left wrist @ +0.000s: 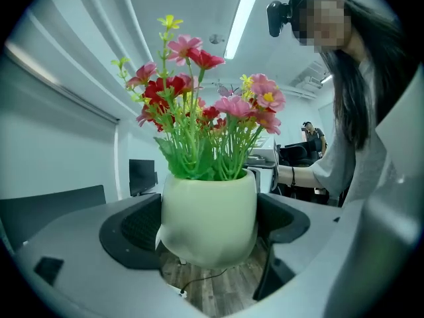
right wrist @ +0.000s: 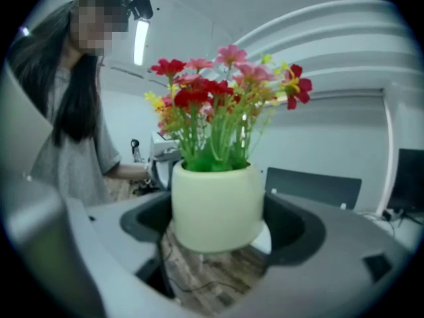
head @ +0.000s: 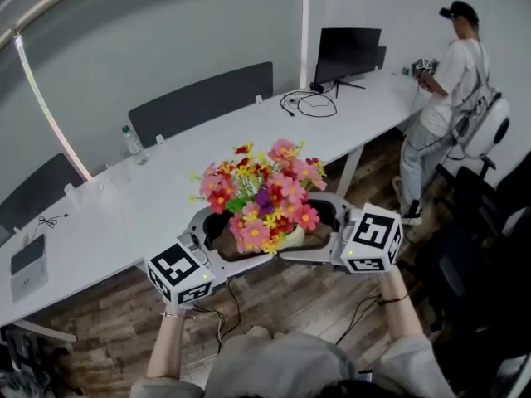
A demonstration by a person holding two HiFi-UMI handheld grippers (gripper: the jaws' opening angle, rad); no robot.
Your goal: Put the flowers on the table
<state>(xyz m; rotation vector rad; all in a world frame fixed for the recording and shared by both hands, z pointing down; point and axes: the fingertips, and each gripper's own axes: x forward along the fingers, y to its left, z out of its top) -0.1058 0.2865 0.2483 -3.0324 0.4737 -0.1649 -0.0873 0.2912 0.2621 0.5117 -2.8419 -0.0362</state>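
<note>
- Black monitor [head: 347, 54]: far right, on a stand, screen dark.
- Loose black cables [head: 307, 102]: just left of the monitor.
- Clear water bottle [head: 133, 142]: far left, upright.
- Two dark grey panels [head: 202, 98]: along the far side.
- Flat grey device [head: 27, 255]: near left, laptop or tablet.
- Standing person [head: 452, 73]: far right, white shirt, dark cap, back turned.
- Black chairs [head: 473, 222]: right, nearer than the person.
- Wooden floor [head: 282, 293]: below, with a thin black cord [head: 222, 315] lying on it.

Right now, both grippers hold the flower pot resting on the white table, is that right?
No: both grippers hold the flower pot, but it hangs over the wooden floor, not on the white table, as the left gripper view shows.
</note>
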